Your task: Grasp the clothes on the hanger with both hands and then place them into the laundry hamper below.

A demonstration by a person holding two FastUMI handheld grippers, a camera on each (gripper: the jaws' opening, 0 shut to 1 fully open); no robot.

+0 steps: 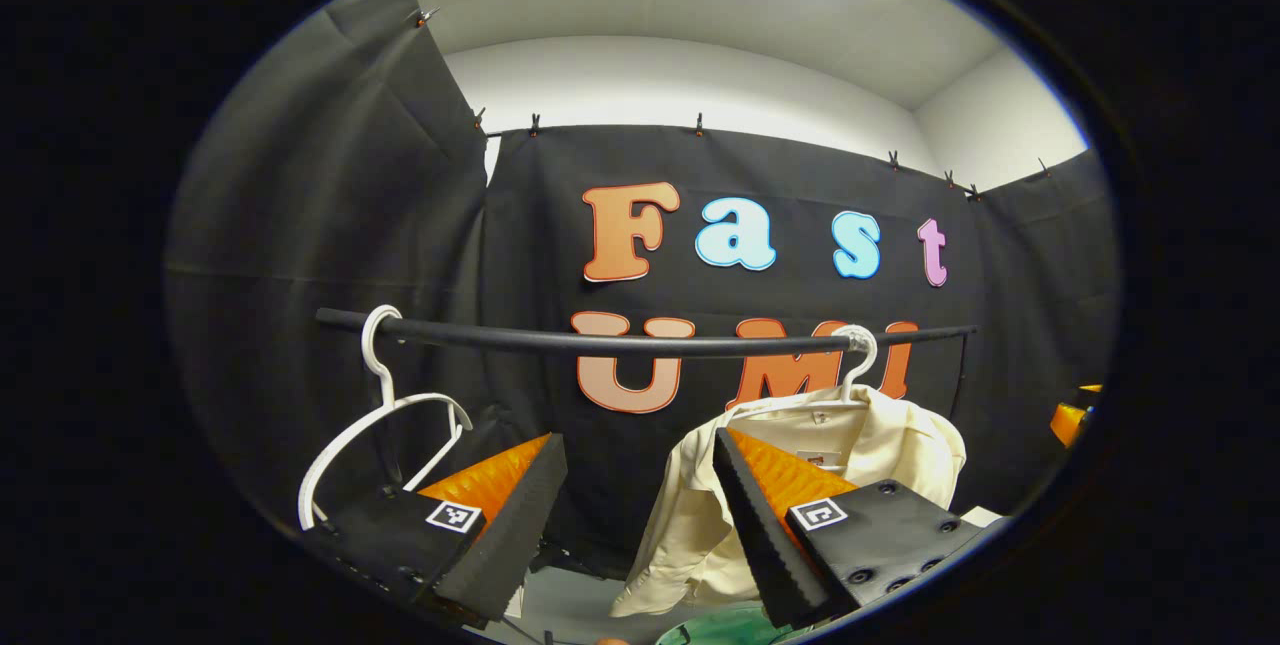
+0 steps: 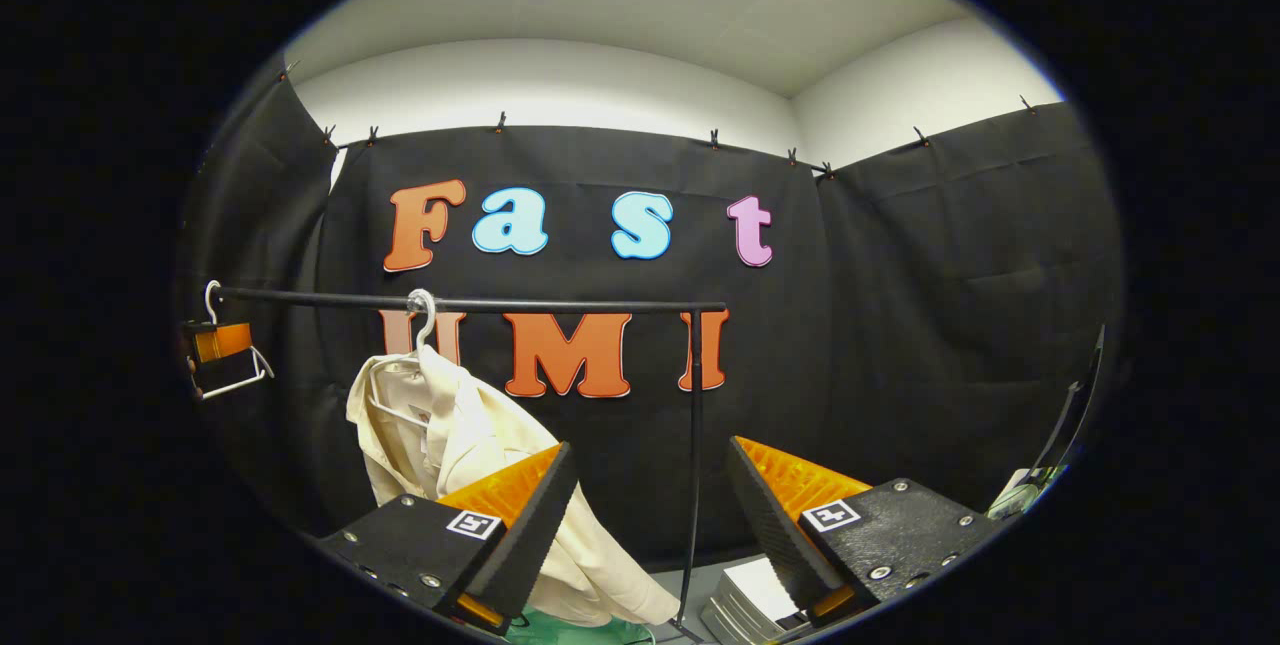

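Cream shirt (image 1: 880, 445) hangs on white hanger (image 1: 858, 357) from black rail (image 1: 600, 340), so easy to reach; left gripper (image 1: 640, 515), right gripper (image 2: 645, 515) fingers wide apart, holding nothing, ready to grab

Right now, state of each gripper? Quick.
Left gripper: jaws open, holding nothing; cream shirt hangs ahead, just right of the gap.
Right gripper: jaws open, holding nothing; the shirt hangs behind its left finger.

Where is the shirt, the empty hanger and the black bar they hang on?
Cream shirt (image 1: 900, 445), left gripper view, on its shoulder.
Empty white hanger (image 1: 378, 415), left gripper view, on its neck below the hook.
Black rail (image 2: 560, 306), right gripper view, on its middle stretch.
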